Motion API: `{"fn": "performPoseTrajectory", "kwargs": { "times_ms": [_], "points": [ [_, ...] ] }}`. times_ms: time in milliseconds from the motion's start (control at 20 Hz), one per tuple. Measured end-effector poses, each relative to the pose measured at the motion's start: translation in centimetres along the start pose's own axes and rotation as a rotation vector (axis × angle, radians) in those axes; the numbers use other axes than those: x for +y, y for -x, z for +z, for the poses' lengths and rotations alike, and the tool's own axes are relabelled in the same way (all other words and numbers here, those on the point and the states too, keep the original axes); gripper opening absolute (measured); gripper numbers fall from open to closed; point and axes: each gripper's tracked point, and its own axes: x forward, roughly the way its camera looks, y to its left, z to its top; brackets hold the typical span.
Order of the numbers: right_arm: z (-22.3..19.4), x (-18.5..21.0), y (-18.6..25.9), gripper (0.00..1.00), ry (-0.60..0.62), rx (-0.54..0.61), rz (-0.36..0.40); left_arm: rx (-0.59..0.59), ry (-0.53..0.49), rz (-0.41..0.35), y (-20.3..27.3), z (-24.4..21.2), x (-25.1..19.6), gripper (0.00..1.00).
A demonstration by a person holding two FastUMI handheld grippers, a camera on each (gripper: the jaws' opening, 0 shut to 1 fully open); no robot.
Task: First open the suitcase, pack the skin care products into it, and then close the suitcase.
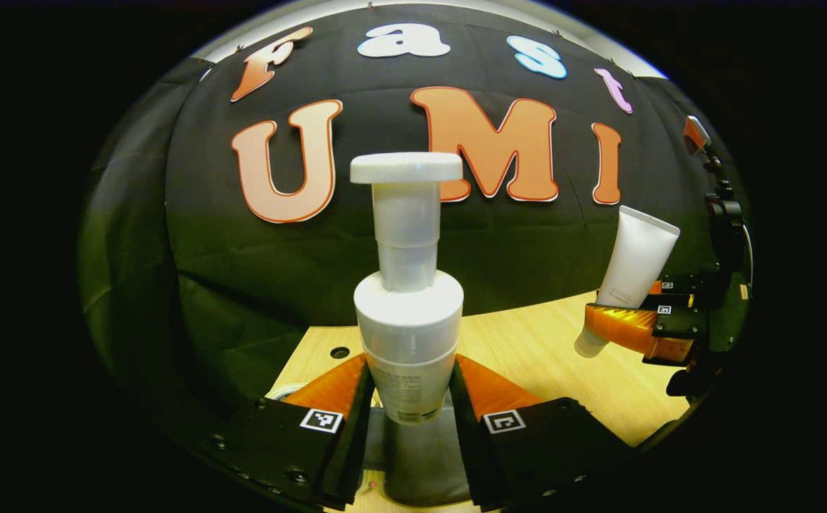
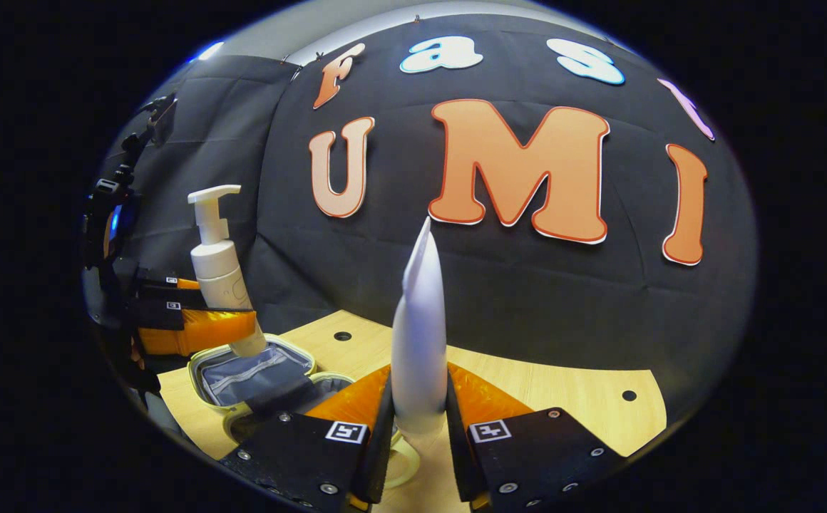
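A white pump bottle [image 1: 408, 313] stands upright between the fingers of my left gripper [image 1: 408, 374], which is shut on its lower body. In the right gripper view the same pump bottle [image 2: 217, 267] hangs in the left gripper [image 2: 196, 329] just over the open suitcase [image 2: 242, 377], a small case with a pale green rim and grey lining lying flat on the table. My right gripper [image 2: 419, 402] is shut on a white tube [image 2: 420, 335] that points upward, cap end down. From the left gripper view, the tube [image 1: 634, 274] tilts in the right gripper [image 1: 634, 329] at the far right.
The light wooden table [image 2: 563, 388] runs to the black cloth wall and has small round holes [image 2: 342, 335]. The suitcase lies at the table's left part, below and left of the right gripper's fingers.
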Motion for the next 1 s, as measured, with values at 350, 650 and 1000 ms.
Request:
{"fn": "performPoseTrajectory", "kwargs": {
  "times_ms": [350,650,1000],
  "points": [
    [-4.5,3.5,-1.0,0.38,-0.015,0.116,0.028,0.184,0.022,-0.097,-2.8,-7.8,0.3,0.57],
    [-8.2,5.9,-1.1,0.39,-0.047,0.208,0.045,0.437,0.087,-0.167,-4.7,-13.5,-0.9,0.58],
    [-11.4,7.2,-1.5,0.39,-0.100,0.292,0.040,0.690,0.041,-0.247,-4.3,-17.0,-2.7,0.58]
  ]
}}
